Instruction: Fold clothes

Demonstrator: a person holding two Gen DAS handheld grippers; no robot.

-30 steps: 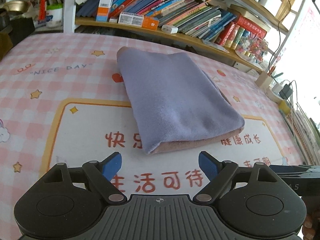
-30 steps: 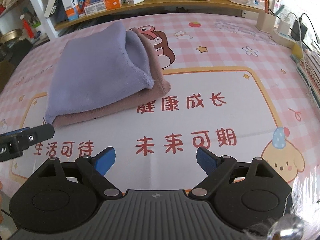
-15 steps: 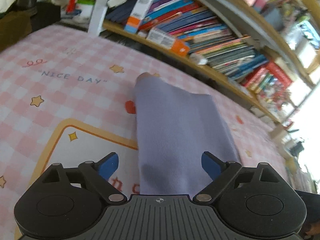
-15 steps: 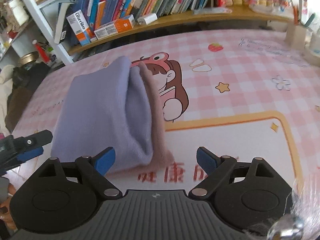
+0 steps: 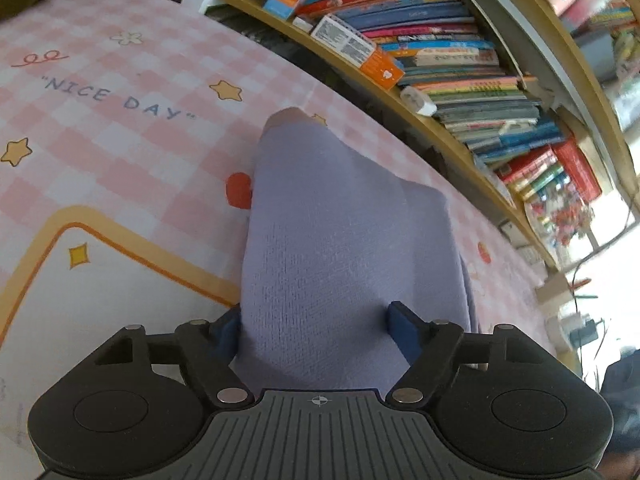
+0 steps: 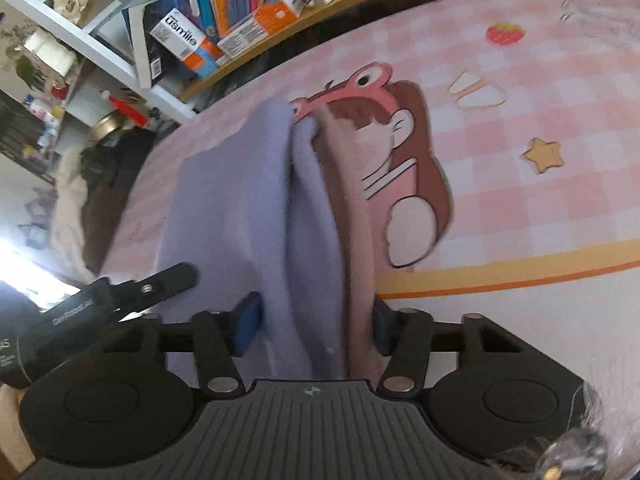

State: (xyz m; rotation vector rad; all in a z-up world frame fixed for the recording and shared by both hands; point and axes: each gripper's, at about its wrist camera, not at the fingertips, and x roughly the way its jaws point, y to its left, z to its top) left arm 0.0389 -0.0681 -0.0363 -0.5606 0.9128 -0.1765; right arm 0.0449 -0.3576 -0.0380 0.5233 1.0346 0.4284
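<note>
A folded lavender garment (image 5: 344, 240) with a pink inner layer lies on the pink checked table mat (image 5: 120, 152). My left gripper (image 5: 316, 328) straddles its near edge, jaws still fairly wide, the cloth filling the gap between the blue pads. My right gripper (image 6: 314, 322) straddles the other near corner, where lavender and pink layers (image 6: 312, 216) pass between its blue pads; the jaws have narrowed onto the cloth but firm clamping is unclear. The left gripper's body also shows in the right wrist view (image 6: 120, 296).
A wooden bookshelf (image 5: 440, 64) full of books runs along the far side of the table. Cables and a small box (image 5: 572, 308) sit at the far right. A white shelf frame (image 6: 100, 52) with clutter stands at the left.
Both grippers moved forward onto the garment's near edge; the cloth now lies between each pair of pads. The jaws have narrowed from wide open.
</note>
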